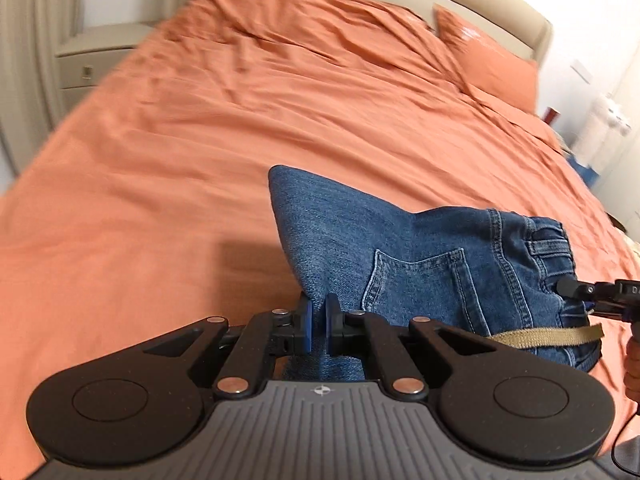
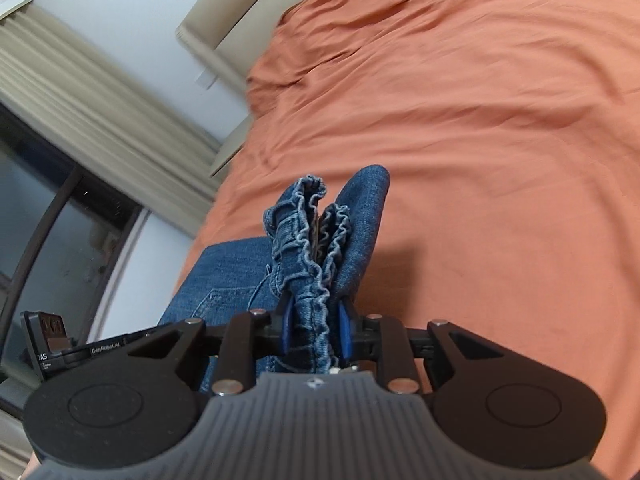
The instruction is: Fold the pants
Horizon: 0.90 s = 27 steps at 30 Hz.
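Note:
Blue denim pants (image 1: 420,256) hang above an orange bed, held by both grippers. My left gripper (image 1: 318,322) is shut on a fold of the denim near the back pocket (image 1: 424,284). My right gripper (image 2: 314,334) is shut on the bunched elastic waistband (image 2: 310,240); it also shows in the left wrist view (image 1: 568,286) at the right, gripping the waistband edge. A tan drawstring (image 1: 548,336) hangs from the waist. The pant legs are hidden below the grippers.
The orange bedspread (image 1: 240,140) fills both views, with an orange pillow (image 1: 492,60) by the beige headboard (image 1: 480,4). A nightstand (image 1: 92,60) stands at the far left. A window with beige curtains (image 2: 80,92) lies left of the bed.

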Each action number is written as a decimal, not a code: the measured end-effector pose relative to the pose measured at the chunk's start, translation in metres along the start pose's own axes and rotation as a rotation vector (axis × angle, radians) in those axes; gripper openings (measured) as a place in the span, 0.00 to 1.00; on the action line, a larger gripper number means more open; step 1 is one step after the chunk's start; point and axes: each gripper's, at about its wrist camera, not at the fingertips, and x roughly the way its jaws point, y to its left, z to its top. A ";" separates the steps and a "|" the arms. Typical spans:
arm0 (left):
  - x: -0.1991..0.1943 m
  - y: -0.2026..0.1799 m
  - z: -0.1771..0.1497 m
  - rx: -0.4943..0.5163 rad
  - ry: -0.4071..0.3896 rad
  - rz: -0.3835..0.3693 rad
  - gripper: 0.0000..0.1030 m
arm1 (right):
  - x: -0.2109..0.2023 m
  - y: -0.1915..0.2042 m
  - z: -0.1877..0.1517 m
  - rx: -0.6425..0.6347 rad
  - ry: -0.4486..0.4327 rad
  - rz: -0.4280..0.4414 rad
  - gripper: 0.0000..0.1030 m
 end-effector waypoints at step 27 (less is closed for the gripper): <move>0.067 0.111 -0.051 -0.167 0.060 0.084 0.16 | 0.149 0.018 -0.033 -0.157 0.167 -0.245 0.28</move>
